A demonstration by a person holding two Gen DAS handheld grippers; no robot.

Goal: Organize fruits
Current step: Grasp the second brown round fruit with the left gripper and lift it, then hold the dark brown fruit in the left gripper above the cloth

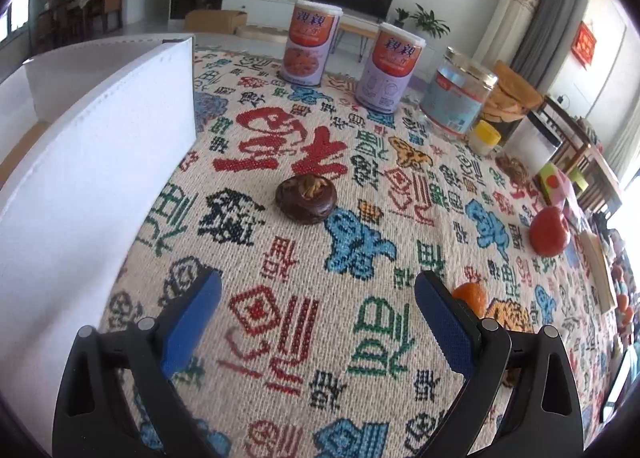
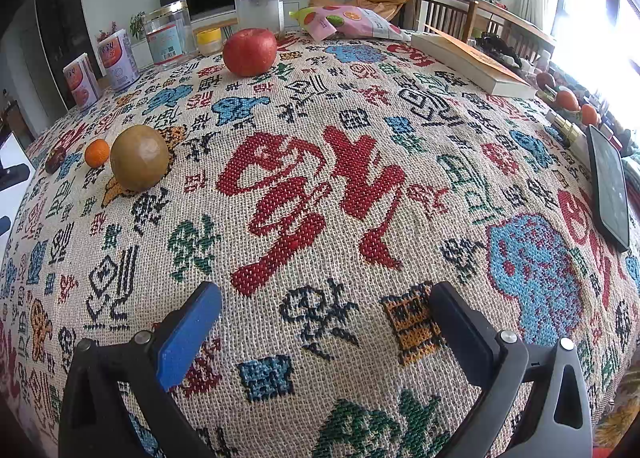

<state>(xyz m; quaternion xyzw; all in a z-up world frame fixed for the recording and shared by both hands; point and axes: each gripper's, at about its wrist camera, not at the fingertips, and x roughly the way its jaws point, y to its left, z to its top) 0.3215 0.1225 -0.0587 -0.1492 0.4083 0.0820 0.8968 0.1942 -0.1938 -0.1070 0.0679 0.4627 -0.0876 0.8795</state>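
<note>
A dark brown wrinkled fruit [image 1: 306, 199] lies on the patterned cloth ahead of my left gripper [image 1: 318, 286], which is open and empty. A small orange [image 1: 472, 295] sits just right of its right finger, and a red apple [image 1: 550, 232] lies farther right. A white box [image 1: 100, 161] stands at the left. In the right wrist view, my right gripper [image 2: 326, 298] is open and empty over the cloth. A brown-green round fruit [image 2: 139, 157], a small orange [image 2: 97, 153] and the dark fruit [image 2: 55, 159] lie far left; a red apple [image 2: 250, 51] sits at the back.
Two purple cans [image 1: 310, 43], a clear jar [image 1: 458, 93], a yellow-lidded pot [image 1: 485, 136] and a snack bag [image 2: 348, 19] stand at the table's back. A book [image 2: 472, 59] and a phone [image 2: 610, 181] lie on the right side.
</note>
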